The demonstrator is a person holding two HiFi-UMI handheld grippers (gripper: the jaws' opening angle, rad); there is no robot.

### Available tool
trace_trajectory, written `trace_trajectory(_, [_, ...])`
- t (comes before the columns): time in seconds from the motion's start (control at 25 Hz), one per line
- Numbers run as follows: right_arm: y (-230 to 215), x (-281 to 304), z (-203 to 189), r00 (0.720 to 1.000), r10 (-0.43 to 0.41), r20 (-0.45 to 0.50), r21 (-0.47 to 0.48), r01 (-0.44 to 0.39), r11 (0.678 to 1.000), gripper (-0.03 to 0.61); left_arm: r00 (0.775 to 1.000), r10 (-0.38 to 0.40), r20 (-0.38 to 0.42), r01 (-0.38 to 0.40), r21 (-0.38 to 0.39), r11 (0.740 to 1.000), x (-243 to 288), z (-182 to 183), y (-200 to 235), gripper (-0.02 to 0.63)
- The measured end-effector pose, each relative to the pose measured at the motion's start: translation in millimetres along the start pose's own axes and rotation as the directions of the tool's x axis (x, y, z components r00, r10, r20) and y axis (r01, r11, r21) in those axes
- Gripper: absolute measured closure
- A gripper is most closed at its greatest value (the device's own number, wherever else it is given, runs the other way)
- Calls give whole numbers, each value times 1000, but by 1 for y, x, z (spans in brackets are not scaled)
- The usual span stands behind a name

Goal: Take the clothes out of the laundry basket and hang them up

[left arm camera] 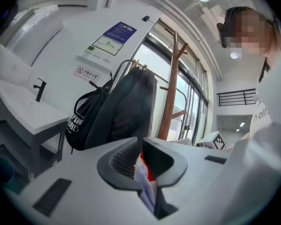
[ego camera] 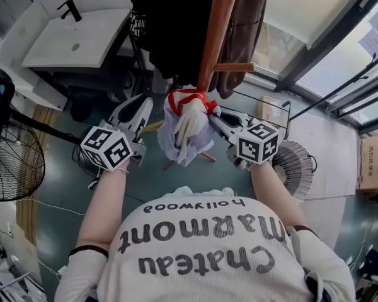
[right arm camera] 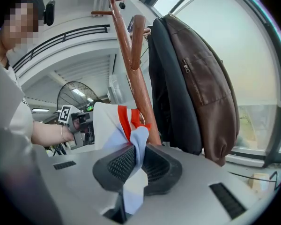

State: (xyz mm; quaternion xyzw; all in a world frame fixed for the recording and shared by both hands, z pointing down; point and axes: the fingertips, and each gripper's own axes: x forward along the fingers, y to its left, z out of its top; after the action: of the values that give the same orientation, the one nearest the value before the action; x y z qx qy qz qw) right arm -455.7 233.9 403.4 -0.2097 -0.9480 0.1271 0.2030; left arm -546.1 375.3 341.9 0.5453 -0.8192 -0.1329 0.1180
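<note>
A white and pale blue garment with red trim (ego camera: pixel 186 128) hangs bunched between my two grippers, just in front of the wooden coat rack pole (ego camera: pixel 214 24). The left gripper (ego camera: pixel 154 121) is shut on its left side; in the left gripper view the cloth (left arm camera: pixel 143 175) is pinched between the pads of that gripper (left arm camera: pixel 139 165). From the right, the right gripper (ego camera: pixel 215 119) is shut on a pale blue fold (right arm camera: pixel 138 144), which passes through its closed jaws (right arm camera: pixel 137 161). The laundry basket is not in view.
A brown jacket (right arm camera: pixel 206 83) and a dark coat (right arm camera: pixel 171 88) hang on the rack, with a black drawstring bag (left arm camera: pixel 84 121) on its far side. A white sink table (ego camera: pixel 75 43) stands at the back left, a black fan (ego camera: pixel 12 162) at the left, a round white fan (ego camera: pixel 296 162) at the right.
</note>
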Motion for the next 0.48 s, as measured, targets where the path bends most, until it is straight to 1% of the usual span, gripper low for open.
trace_trajectory(0.12, [-3,-5,-1,1000,-5,18,30,4,1000,528,1000,16,-9,-16,-10,1000,1,2,-12,601])
trace_trajectory(0.2, [-5,-10,-4,1000,-11,27,52,10,999,499,998,50,-40,-50,-4,999,2,0,-18,604])
trace_trajectory(0.28, [-6,-14,-6,999,-12,36,74,9,997,494,996,72,-56,-72,-2,997,1,1,-24,604])
trace_trajectory(0.36, [-6,-15,-6,999,-9,48,97,4,995,494,996,72,-46,-72,-12,997,1,6,-30,604])
trace_trajectory(0.48, [-8,-18,-6,998,2,69,130,-11,991,477,998,59,-31,-59,-31,998,3,11,-40,604])
